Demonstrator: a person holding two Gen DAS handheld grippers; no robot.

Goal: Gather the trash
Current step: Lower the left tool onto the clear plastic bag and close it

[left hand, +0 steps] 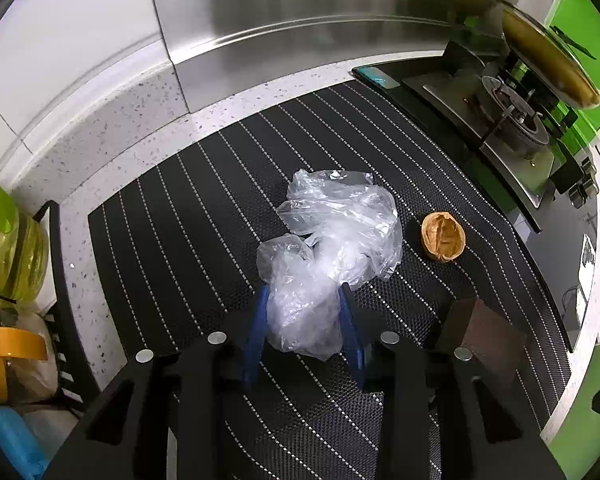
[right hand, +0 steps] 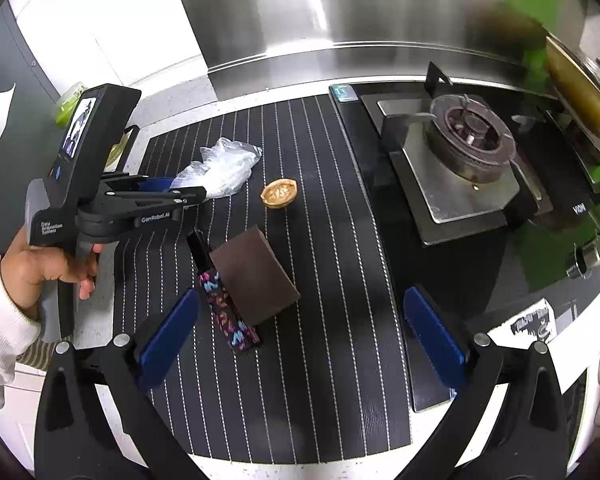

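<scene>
A crumpled clear plastic bag (left hand: 332, 236) lies on the black striped mat (left hand: 180, 208). My left gripper (left hand: 305, 300) has its blue fingers closed on the bag's near end. In the right wrist view the bag (right hand: 224, 166) sits at the left gripper's tip (right hand: 180, 188). A walnut shell half (left hand: 443, 236) lies just right of the bag, also in the right wrist view (right hand: 279, 193). A brown box (right hand: 254, 276) with a colourful side lies in front of my right gripper (right hand: 302, 332), which is open and empty above the mat.
A gas stove (right hand: 468, 148) stands right of the mat, with a pan (right hand: 580, 92) at the far right. A rack with bottles (left hand: 20, 256) is at the left. A steel backsplash (left hand: 300, 20) runs behind the counter.
</scene>
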